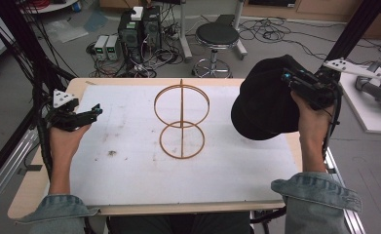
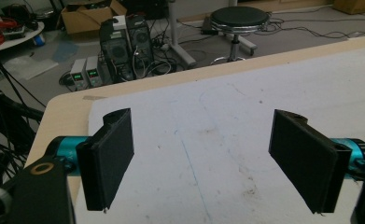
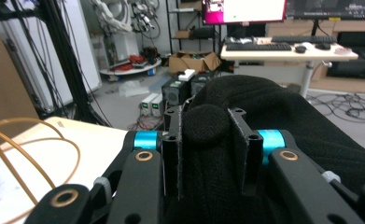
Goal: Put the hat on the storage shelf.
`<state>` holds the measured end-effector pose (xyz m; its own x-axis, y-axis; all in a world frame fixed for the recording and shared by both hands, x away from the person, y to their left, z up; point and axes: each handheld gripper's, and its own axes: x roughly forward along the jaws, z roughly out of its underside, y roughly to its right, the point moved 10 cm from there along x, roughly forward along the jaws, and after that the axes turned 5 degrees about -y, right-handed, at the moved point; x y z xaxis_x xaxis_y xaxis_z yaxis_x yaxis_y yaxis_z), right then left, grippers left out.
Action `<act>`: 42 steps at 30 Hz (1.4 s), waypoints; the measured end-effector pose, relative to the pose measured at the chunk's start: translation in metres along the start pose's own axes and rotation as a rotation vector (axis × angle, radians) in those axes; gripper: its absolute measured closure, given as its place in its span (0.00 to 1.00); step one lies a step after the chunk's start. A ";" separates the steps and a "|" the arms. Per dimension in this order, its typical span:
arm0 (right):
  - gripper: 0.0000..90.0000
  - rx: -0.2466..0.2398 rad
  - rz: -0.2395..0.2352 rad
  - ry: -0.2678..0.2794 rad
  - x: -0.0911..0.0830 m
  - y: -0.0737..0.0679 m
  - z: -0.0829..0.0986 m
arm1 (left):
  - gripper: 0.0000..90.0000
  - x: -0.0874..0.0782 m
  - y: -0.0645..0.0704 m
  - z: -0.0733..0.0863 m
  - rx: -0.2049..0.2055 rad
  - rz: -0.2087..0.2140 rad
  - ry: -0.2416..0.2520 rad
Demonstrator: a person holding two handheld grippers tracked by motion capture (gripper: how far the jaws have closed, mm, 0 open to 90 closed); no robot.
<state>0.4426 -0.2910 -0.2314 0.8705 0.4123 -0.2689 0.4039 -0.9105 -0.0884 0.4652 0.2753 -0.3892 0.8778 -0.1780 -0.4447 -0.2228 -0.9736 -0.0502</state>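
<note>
High view looks down; gripper views skim the same table [image 1: 129, 165].

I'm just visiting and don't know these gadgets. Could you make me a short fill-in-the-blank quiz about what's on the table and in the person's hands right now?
1. The right tool is shut on a black ____.
2. The left tool holds nothing, and its jaws stand ____.
3. The wire stand in the middle of the table is made of two ____ joined by an upright rod.
4. The black cap is held above the table's ____ edge.

Missing words: cap; open; rings; right
</note>
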 end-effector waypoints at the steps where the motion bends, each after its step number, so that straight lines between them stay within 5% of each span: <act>1: 0.78 -0.010 -0.009 0.014 -0.003 -0.003 -0.007 | 0.25 0.000 0.000 0.000 0.000 0.001 0.001; 17: 0.78 -0.005 -0.115 0.105 -0.024 -0.033 -0.051 | 0.25 -0.001 -0.001 -0.001 -0.005 0.000 0.005; 42: 0.78 0.092 -0.415 0.214 -0.038 -0.080 -0.091 | 0.25 -0.003 -0.005 0.000 -0.010 -0.005 0.004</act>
<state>0.4027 -0.2306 -0.1269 0.6832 0.7301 0.0102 0.7116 -0.6626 -0.2334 0.4641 0.2810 -0.3876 0.8806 -0.1738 -0.4408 -0.2141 -0.9759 -0.0429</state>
